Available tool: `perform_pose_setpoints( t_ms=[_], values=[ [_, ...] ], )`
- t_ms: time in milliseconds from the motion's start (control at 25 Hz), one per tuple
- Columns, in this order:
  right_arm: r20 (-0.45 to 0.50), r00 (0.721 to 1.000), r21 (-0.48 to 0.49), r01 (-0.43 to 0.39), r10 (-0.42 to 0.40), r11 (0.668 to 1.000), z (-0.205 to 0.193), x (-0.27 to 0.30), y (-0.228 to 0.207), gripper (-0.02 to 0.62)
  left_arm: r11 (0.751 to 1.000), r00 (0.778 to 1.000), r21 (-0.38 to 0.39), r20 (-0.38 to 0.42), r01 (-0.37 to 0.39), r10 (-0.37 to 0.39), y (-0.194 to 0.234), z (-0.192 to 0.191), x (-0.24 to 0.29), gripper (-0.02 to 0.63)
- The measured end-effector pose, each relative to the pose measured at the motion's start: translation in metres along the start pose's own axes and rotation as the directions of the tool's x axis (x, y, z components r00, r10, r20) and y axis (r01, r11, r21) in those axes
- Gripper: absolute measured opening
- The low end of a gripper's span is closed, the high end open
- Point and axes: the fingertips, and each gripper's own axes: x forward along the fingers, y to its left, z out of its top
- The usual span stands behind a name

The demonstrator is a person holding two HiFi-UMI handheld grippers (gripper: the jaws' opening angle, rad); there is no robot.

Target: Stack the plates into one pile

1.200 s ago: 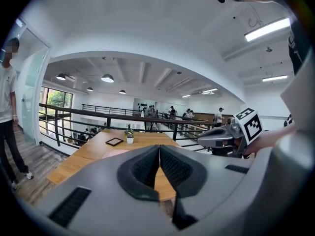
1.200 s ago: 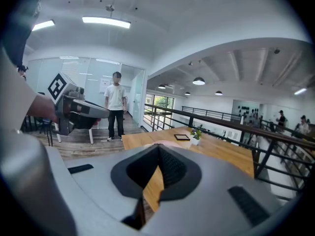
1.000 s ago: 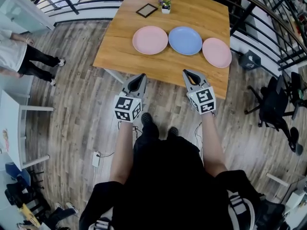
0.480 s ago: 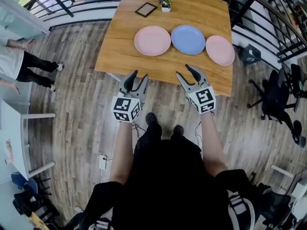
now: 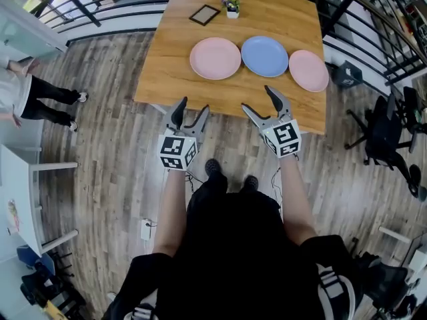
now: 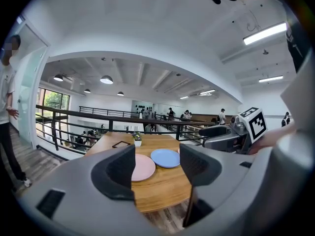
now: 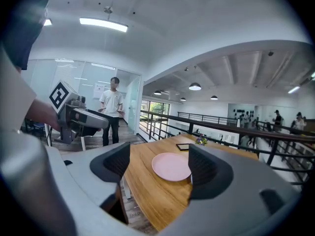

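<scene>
Three plates lie in a row on the wooden table (image 5: 173, 72): a pink plate (image 5: 215, 58) at the left, a blue plate (image 5: 265, 55) in the middle, a smaller pink plate (image 5: 308, 70) at the right. My left gripper (image 5: 191, 107) hovers before the table's near edge, its jaws opening with nothing between them. My right gripper (image 5: 257, 99) is over that edge, jaws also opening and empty. The left gripper view frames the pink plate (image 6: 141, 166) and blue plate (image 6: 166, 157) between its jaws. The right gripper view shows a pink plate (image 7: 171, 166).
A dark picture frame (image 5: 204, 14) and a small potted plant (image 5: 232, 7) stand at the table's far side. A black railing (image 5: 107, 5) runs behind. An office chair (image 5: 387, 135) is at the right, a person (image 5: 27, 89) and a white table (image 5: 17, 179) at the left.
Both grippers' jaws went from shut to spread wide. Both grippers have come a little closer to the table's near edge.
</scene>
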Motion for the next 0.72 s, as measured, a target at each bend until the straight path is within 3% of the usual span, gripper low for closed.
perform_pose_setpoints(
  t_ms=[720],
  values=[
    [-0.039, 0.999, 0.012, 0.033, -0.032, 0.999, -0.008, 0.044, 0.016, 0.377, 1.000, 1.000, -0.015, -0.011, 0.027, -0.028, 0.055, -0.008, 0.010, 0.283]
  ],
)
